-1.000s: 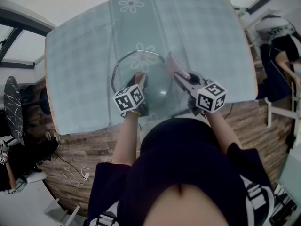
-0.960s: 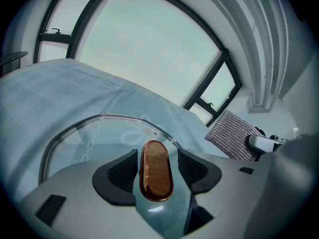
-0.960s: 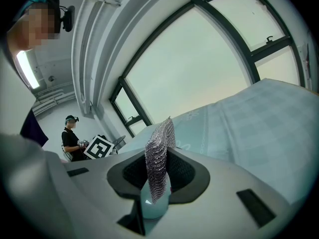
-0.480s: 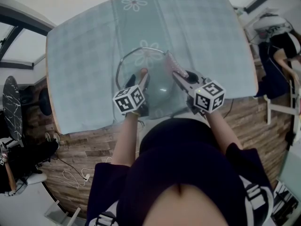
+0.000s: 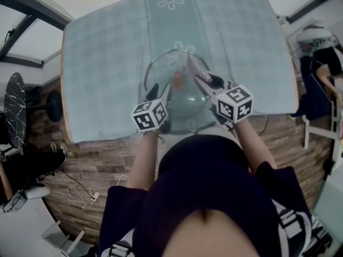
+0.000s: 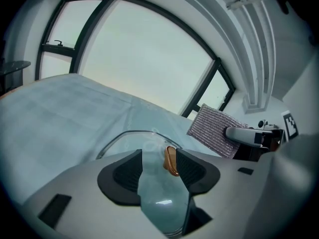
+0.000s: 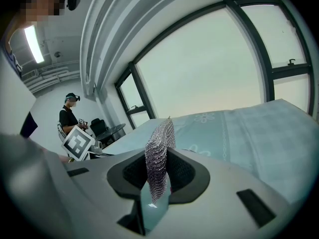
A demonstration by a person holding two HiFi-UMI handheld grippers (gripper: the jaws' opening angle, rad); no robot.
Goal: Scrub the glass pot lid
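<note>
Resting dome-up on the pale checked tablecloth (image 5: 107,63), the glass pot lid (image 5: 187,98) lies near the table's front edge, directly ahead of the person, with its amber knob (image 5: 178,79) on top.

The left gripper (image 5: 161,90) reaches over the near part of the lid with its 2 jaws well apart, and they have just been closing a little. In the left gripper view the knob (image 6: 171,162) stands between the jaw tips, close against the right-hand pad, with a clear gap to the other pad. Whether it touches the near pad cannot be told. The lid's glass shows through the gap below.

The right gripper (image 5: 208,83) is clamped on a silvery mesh scouring cloth (image 7: 159,153). The cloth stands upright between the 2 pads, rising above them and hanging a little below. In the head view it (image 5: 194,67) sticks out over the right side of the lid, just right of the knob.

Flower prints mark the tablecloth beyond the lid. In the right gripper view, another person (image 7: 67,116) sits well off in the background.
</note>
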